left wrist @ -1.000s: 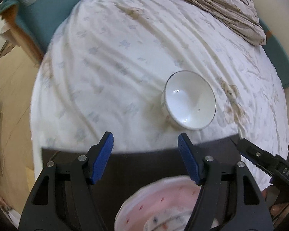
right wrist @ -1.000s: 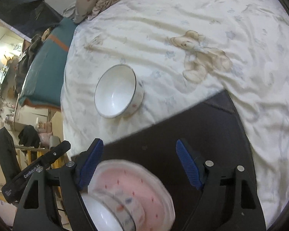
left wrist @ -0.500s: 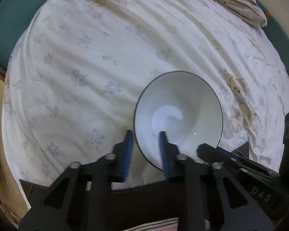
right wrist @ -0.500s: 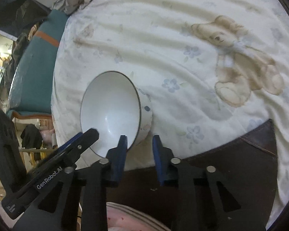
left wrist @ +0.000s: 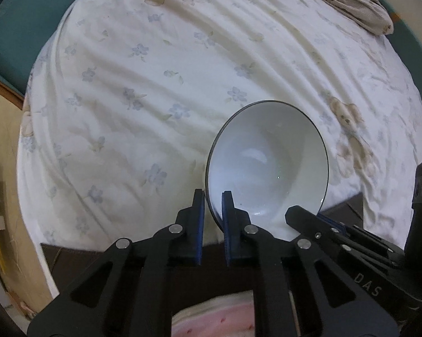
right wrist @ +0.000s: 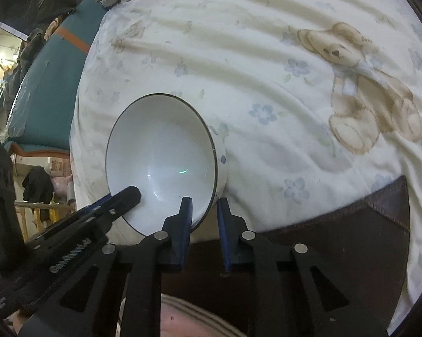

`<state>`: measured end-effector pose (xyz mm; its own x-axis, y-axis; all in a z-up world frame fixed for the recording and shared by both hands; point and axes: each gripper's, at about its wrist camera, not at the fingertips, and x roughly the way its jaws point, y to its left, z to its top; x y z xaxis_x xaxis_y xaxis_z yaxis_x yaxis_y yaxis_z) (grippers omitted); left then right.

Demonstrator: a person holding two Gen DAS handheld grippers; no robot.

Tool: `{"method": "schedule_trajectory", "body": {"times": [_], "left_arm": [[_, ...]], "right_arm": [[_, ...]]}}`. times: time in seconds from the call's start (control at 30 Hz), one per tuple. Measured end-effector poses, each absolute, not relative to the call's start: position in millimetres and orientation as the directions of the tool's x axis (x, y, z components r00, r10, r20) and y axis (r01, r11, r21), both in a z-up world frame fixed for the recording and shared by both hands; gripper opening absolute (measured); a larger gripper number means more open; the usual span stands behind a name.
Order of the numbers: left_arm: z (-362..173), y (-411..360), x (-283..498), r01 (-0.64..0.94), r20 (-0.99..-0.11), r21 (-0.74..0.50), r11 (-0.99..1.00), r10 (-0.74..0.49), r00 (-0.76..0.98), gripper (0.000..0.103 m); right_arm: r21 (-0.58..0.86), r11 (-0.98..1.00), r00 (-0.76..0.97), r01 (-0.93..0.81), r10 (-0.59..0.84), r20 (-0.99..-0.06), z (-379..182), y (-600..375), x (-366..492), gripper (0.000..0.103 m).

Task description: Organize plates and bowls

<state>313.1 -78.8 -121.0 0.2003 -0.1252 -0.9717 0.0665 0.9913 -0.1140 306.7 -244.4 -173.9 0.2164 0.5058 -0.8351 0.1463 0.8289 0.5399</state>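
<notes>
The white bowl point(left wrist: 267, 165) sits on the bed sheet point(left wrist: 154, 98), a pale cloth printed with blue flowers and teddy bears, just beyond the edge of a dark brown mat point(right wrist: 337, 252). Both grippers have hold of it at its near rim.

The left gripper point(left wrist: 213, 210) has its jaws drawn narrow and clamped on the bowl's near-left rim: one blue pad lies outside the wall, the other inside the bowl, with the dark-edged rim pinched between them. In the left wrist view the bowl rises just ahead of the jaws and a little to their right, and the right gripper's black finger reaches in at the rim from the right.

The right gripper point(right wrist: 204, 213) has just been closing; its jaws stand narrow and straddle the bowl's near-right rim, one pad inside the bowl and one outside against the wall. In the right wrist view the bowl lies ahead and left of these jaws, and the left gripper's finger comes in from the left.

Below the jaws in both views, close to the cameras, part of a pink patterned plate point(left wrist: 225, 317) shows on the mat.
</notes>
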Motion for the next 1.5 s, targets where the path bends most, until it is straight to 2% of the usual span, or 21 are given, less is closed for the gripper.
{"method": "schedule_trajectory", "body": {"times": [0.17,0.4,0.57,1.1,1.5], "left_arm": [[-88,-79,288,0.092,-0.963,-0.104,0.99,-0.124,0.241,0.01],[-25,-66,234,0.136,-0.93,-0.109,0.985,-0.149,0.336,0.011],[-4,-41,190,0.132,-0.91,-0.196,0.972,-0.23,0.346,0.011],[-8,-28,78,0.125,-0.881,-0.278,0.952,-0.305,0.362,0.011],[-46,-30,85,0.097,-0.9,-0.321,0.942,-0.335,0.28,0.013]], "right_arm": [[0.546,0.828,0.226,0.126,0.512,-0.829,-156,-242,287,0.02],[0.574,0.816,0.29,0.072,0.534,-0.794,-103,-237,246,0.02],[0.591,0.806,0.329,0.028,0.551,-0.767,-69,-228,206,0.02],[0.614,0.787,0.331,-0.059,0.596,-0.732,-40,-219,84,0.02],[0.661,0.75,0.281,0.011,0.632,-0.722,-76,-235,65,0.019]]}}
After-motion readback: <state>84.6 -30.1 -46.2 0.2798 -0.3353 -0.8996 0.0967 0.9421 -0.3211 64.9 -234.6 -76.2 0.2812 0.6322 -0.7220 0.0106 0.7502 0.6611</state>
